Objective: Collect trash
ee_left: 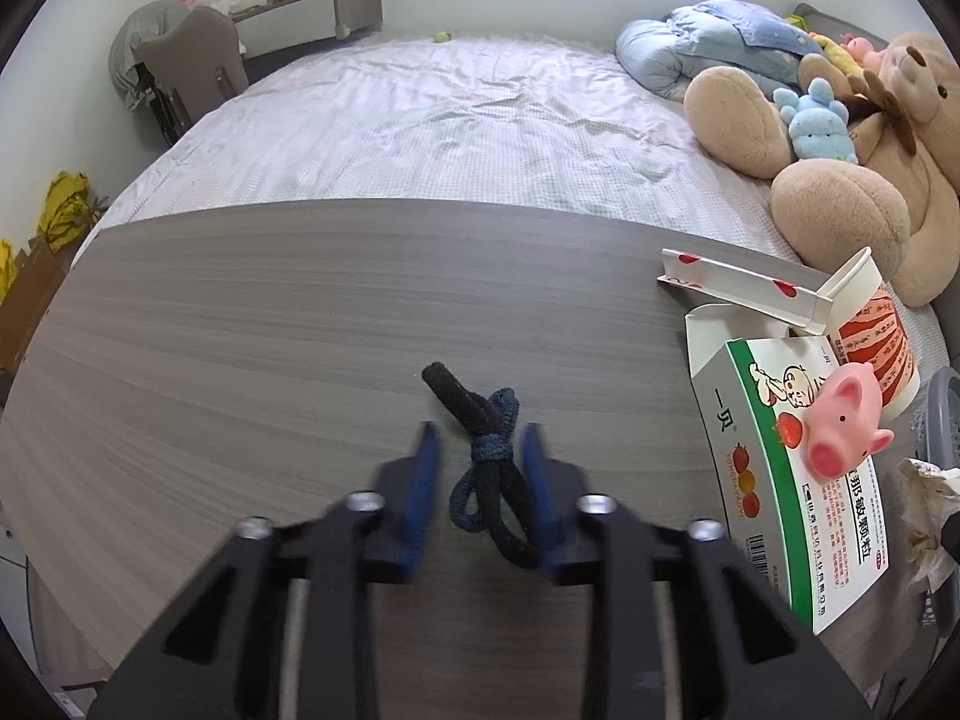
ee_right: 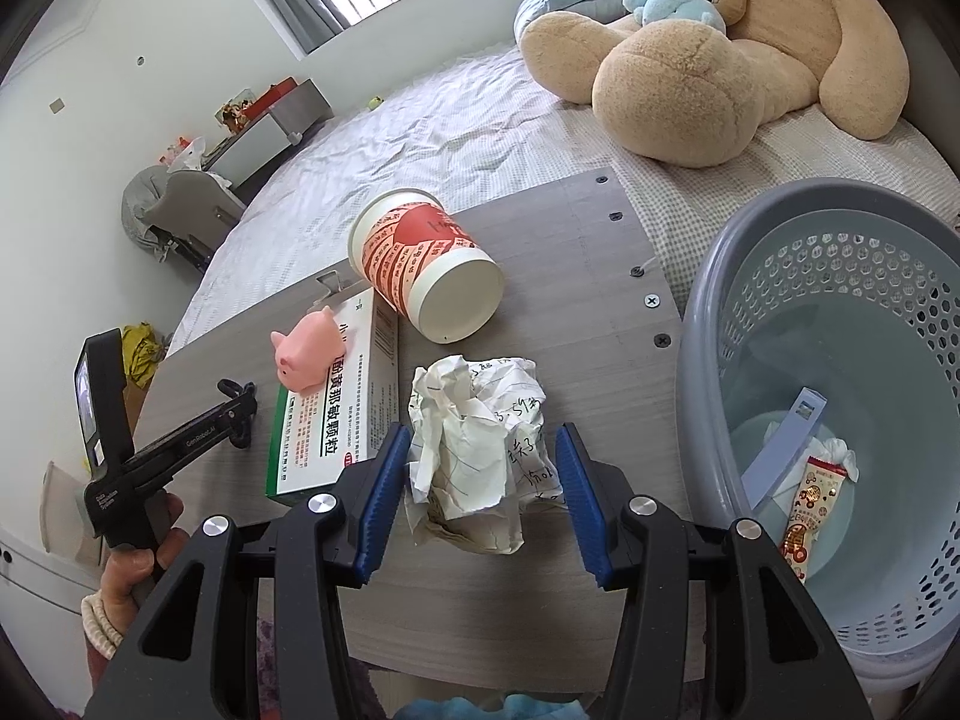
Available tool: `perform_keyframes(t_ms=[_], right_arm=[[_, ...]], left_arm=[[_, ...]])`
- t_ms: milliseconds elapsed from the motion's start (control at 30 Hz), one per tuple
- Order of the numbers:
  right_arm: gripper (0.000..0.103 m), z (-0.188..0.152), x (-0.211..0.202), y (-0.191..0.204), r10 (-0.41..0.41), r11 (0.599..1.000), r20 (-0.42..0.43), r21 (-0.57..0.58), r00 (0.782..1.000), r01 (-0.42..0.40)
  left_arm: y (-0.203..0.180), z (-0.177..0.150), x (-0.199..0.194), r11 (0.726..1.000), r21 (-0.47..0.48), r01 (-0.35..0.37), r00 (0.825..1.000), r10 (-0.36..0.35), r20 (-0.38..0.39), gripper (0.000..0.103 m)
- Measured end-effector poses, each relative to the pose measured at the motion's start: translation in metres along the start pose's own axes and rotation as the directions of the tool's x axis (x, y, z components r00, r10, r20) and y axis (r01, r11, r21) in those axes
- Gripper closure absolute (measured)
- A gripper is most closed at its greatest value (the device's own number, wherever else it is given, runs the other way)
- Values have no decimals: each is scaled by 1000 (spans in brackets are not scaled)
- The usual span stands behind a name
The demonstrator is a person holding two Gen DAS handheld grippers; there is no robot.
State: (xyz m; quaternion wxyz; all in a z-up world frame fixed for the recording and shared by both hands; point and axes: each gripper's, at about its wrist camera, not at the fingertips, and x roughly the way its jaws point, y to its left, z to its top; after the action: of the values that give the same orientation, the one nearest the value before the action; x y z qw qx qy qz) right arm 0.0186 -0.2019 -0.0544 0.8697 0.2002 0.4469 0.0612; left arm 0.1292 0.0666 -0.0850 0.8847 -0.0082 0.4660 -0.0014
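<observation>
My left gripper (ee_left: 480,441) is open, its blue fingers on either side of a knotted dark hair tie (ee_left: 489,459) on the grey wooden table (ee_left: 270,330). My right gripper (ee_right: 480,450) is open around a crumpled paper ball (ee_right: 474,438) with handwriting, which rests on the table. A red-and-white paper cup (ee_right: 426,264) lies on its side behind the paper. A green-and-white medicine box (ee_right: 336,414) lies to the left with a pink toy pig (ee_right: 306,351) on it. The box (ee_left: 798,480) and pig (ee_left: 840,423) also show in the left wrist view.
A grey perforated plastic basket (ee_right: 708,312) stands right of the table and holds a snack wrapper (ee_right: 810,516) and other scraps. A white strawberry-print carton piece (ee_left: 738,288) lies by the cup. Behind the table is a bed (ee_left: 450,120) with a large teddy bear (ee_right: 720,54).
</observation>
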Motion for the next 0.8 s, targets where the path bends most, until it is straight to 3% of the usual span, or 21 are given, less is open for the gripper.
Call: perform_keyframes(t_ms=[233,467,800], right_arm=[[54,1,0,-1,1,1000,1,2,1000,-1],[54,2,-4,-3,3,1000,14,4,1000,-3],[54,3,-29,-14,-11,1000,71,25,997,9]], left_arm=[[3,-7,-11,1000,-3,30,1000,-30,-6,90],[-7,-16,-51,998,36,54,998,-56,41,90],[-57,-10,-97,976,139,168,977,-183,108,90]])
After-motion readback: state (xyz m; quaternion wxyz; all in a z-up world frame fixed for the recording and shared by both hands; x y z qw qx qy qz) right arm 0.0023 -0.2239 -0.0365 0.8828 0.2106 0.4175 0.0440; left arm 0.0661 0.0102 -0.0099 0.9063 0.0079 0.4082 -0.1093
